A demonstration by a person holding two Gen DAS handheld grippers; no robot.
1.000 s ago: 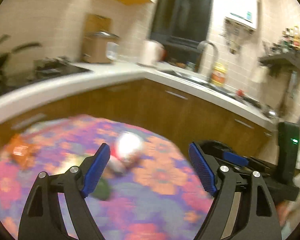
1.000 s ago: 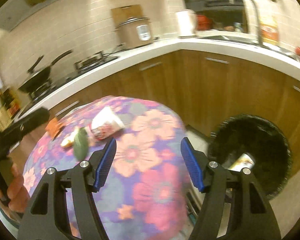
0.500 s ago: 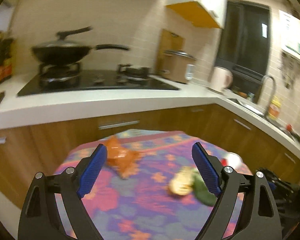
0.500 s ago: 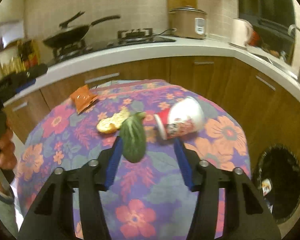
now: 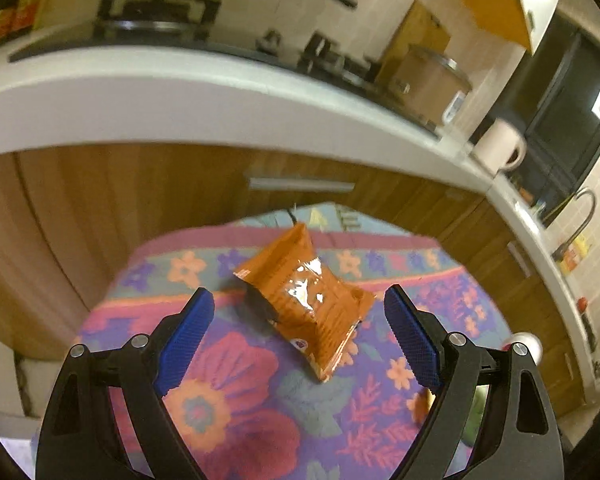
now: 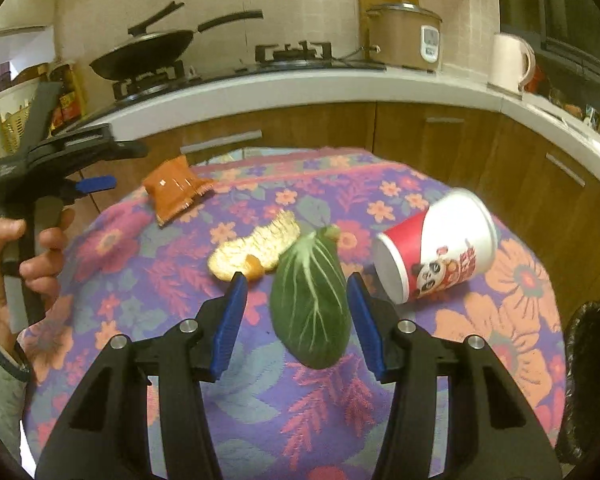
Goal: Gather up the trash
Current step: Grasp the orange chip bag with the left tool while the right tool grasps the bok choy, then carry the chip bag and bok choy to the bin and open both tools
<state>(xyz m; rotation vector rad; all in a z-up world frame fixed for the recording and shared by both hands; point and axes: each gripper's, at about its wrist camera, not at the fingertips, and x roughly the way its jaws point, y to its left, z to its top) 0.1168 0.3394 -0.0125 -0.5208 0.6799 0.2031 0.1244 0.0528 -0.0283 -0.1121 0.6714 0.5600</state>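
An orange snack wrapper (image 5: 306, 300) lies on the floral tablecloth (image 5: 228, 408), between and just beyond the open fingers of my left gripper (image 5: 298, 334). In the right wrist view the wrapper (image 6: 176, 192) lies at the far left of the table. A green leaf (image 6: 310, 312) lies between the open fingers of my right gripper (image 6: 296, 320). A yellowish peel (image 6: 256, 248) lies just left of the leaf. A red and white paper cup (image 6: 440, 252) lies on its side to the right.
A black-lined trash bin (image 6: 592, 372) stands on the floor to the right of the table. A wooden cabinet with a white counter (image 6: 340, 84) curves behind the table, with a wok, a rice cooker and a kettle on it. The left gripper's body (image 6: 52, 160) shows at the left.
My left gripper has swung left from the cup side and closed in on the orange wrapper. My right gripper has moved from the table's right edge up to the green leaf.
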